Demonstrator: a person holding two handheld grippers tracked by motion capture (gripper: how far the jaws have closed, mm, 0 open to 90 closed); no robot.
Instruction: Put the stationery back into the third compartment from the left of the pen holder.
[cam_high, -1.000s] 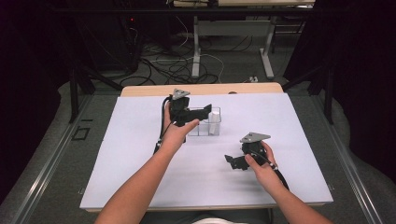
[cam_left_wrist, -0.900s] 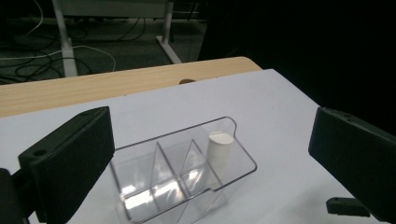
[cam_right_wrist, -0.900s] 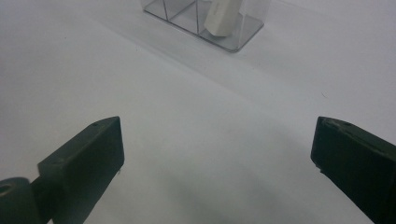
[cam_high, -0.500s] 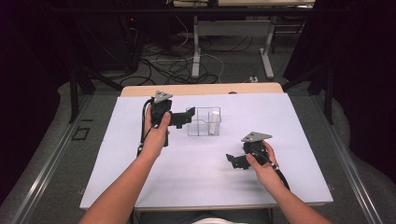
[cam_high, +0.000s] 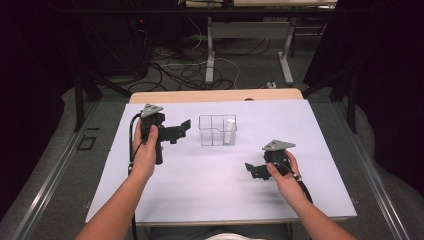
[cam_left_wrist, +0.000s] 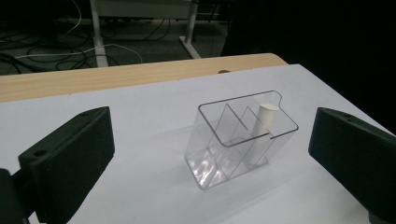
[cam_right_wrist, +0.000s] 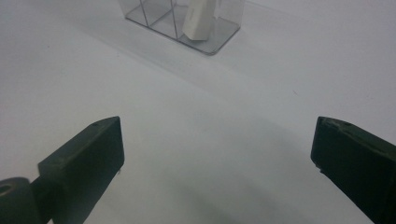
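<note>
A clear plastic organiser box (cam_high: 217, 130) with dividers stands on the white table top (cam_high: 210, 175), back of centre. A white cylinder (cam_high: 229, 131) leans upright in its right compartment. In the left gripper view the box (cam_left_wrist: 238, 140) and the cylinder (cam_left_wrist: 264, 130) sit ahead between the wide-apart jaws. My left gripper (cam_high: 183, 128) is held above the table to the left of the box, open and empty. My right gripper (cam_high: 252, 171) rests low near the table, right of centre and nearer the front, open and empty. The right gripper view catches the box's base (cam_right_wrist: 187, 21) at the top.
A wooden desk edge (cam_high: 215, 95) runs behind the white top. Beyond it are cables (cam_high: 185, 70) on the floor and table legs (cam_high: 210, 55). Dark surroundings flank both sides.
My left gripper has pulled back leftward from the box, leaving it standing alone. The right gripper has stayed in place.
</note>
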